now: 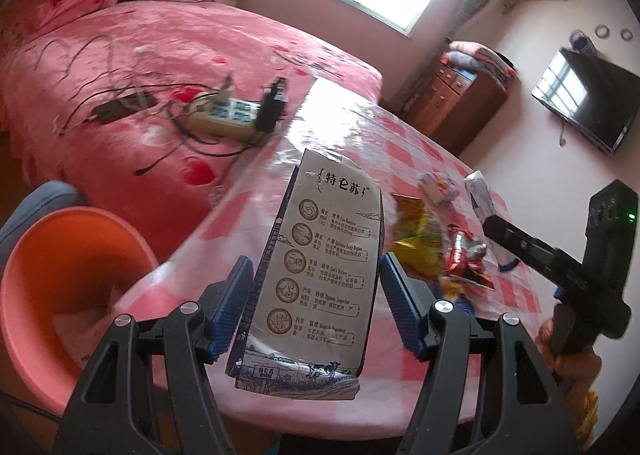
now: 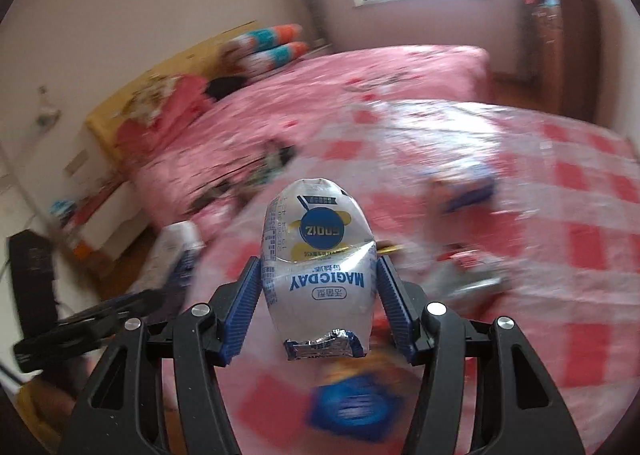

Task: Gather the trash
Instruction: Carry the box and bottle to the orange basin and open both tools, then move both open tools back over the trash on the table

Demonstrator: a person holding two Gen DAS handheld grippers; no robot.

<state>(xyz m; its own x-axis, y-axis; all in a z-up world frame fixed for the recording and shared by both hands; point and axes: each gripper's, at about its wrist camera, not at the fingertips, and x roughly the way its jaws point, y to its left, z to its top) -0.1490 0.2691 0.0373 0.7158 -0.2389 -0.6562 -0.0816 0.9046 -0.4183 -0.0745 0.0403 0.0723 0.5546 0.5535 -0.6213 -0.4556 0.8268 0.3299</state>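
My left gripper (image 1: 316,295) is shut on a grey milk carton (image 1: 320,275) with printed Chinese text and holds it above the near edge of the checked table (image 1: 360,135). My right gripper (image 2: 318,287) is shut on a white and blue MAGICDAY pouch (image 2: 318,255) and holds it over the table (image 2: 540,255). The right gripper also shows at the right of the left wrist view (image 1: 492,223). Loose wrappers lie on the table: a yellow one (image 1: 416,243), a red and silver one (image 1: 466,255), a small white and blue pack (image 1: 438,185).
An orange plastic basin (image 1: 60,279) sits below the table at the left. A pink bed (image 1: 160,55) with a power strip (image 1: 228,115) and cables stands behind the table. A blue pack (image 2: 352,403) lies under the right gripper.
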